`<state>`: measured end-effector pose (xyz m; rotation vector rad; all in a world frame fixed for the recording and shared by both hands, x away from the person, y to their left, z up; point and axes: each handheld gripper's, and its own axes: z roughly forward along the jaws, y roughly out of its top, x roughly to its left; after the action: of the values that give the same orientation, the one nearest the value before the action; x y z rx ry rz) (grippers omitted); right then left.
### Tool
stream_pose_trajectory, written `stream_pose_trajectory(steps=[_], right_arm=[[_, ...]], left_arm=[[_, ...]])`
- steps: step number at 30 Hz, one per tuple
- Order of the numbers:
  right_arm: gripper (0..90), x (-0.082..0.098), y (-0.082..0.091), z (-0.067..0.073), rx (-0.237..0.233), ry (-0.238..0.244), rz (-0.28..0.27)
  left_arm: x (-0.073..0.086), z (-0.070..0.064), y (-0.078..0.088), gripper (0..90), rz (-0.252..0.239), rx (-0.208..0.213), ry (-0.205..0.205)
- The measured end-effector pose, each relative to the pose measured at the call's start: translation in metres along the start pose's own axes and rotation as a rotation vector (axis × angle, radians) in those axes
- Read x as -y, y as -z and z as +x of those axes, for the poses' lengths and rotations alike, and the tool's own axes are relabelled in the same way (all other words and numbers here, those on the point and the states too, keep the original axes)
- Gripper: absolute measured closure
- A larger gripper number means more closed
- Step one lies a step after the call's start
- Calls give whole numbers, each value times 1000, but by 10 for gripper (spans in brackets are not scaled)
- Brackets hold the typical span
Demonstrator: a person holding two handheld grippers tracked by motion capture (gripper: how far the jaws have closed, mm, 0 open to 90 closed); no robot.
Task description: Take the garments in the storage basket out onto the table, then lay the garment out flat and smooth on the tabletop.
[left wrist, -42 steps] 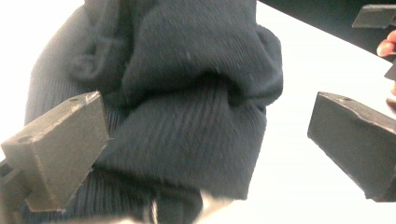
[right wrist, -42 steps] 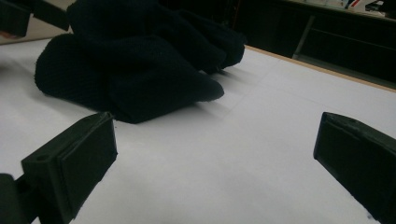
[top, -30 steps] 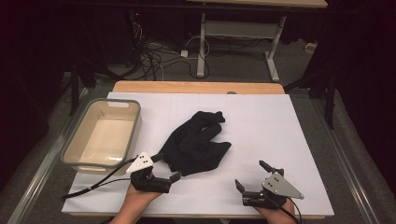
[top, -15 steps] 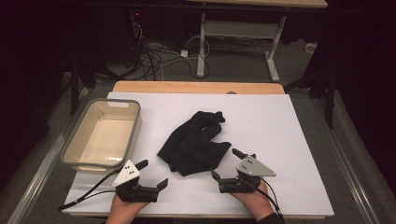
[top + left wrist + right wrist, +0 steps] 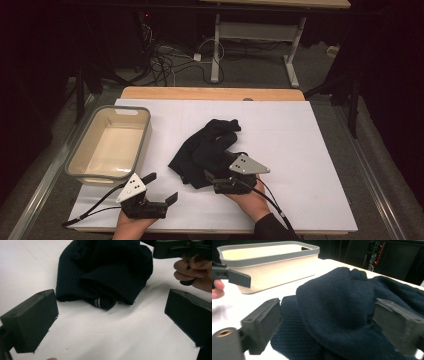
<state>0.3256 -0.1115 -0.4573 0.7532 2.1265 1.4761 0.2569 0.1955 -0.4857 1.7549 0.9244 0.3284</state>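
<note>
A dark ribbed-knit garment [image 5: 207, 150], soft and bunched w/ folded cuffs, is seen crumpled near the middle of the white table sheet [image 5: 310, 160]. The right gripper [image 5: 212, 181] is laid against the garment's near edge; its blocky black jaws have just been closing and are set either side of a rounded knit fold [image 5: 337, 312], but whether the pads press on it can't be told. The left gripper [image 5: 162, 187] is held near the front edge, jaws spread wide w/ nothing between them, the garment's cuffs [image 5: 110, 287] lying just ahead. A rectangular cream plastic tub [image 5: 80, 165] w/ a grey rounded rim is placed at the left, apart from the garment. A pale wooden strip [image 5: 210, 93] is seen along the far edge.
</note>
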Motion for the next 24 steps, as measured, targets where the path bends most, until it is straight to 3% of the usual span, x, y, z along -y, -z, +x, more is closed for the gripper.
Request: stream_pose_trajectory(steps=[7, 10, 11, 12, 13, 14, 15, 16, 17, 24], right_arm=[[265, 6, -8, 2, 29, 11, 74], [391, 6, -8, 0, 51, 24, 101], [476, 7, -8, -2, 49, 23, 113], [476, 7, -8, -2, 49, 23, 113], [581, 9, -8, -3, 47, 29, 124], [581, 9, -8, -3, 47, 29, 124], [674, 10, -7, -4, 35, 38, 124], [674, 10, -7, -4, 35, 38, 124], [742, 11, -5, -5, 32, 44, 122], [779, 7, 8, -4, 21, 62, 85]], left_arm=[[1, -3, 2, 0, -1, -8, 7], [2, -4, 3, 0, 4, -6, 5], [2, -4, 4, 0, 3, -6, 9], [2, -4, 4, 0, 3, -6, 9], [3, -4, 6, 0, 2, -2, 14], [3, -4, 6, 0, 2, -2, 14], [4, -5, 8, 0, -7, 3, 27], [4, -5, 8, 0, -7, 3, 27], [6, -5, 9, 0, -13, -2, 44], [10, -2, 6, 0, -6, 1, 66]])
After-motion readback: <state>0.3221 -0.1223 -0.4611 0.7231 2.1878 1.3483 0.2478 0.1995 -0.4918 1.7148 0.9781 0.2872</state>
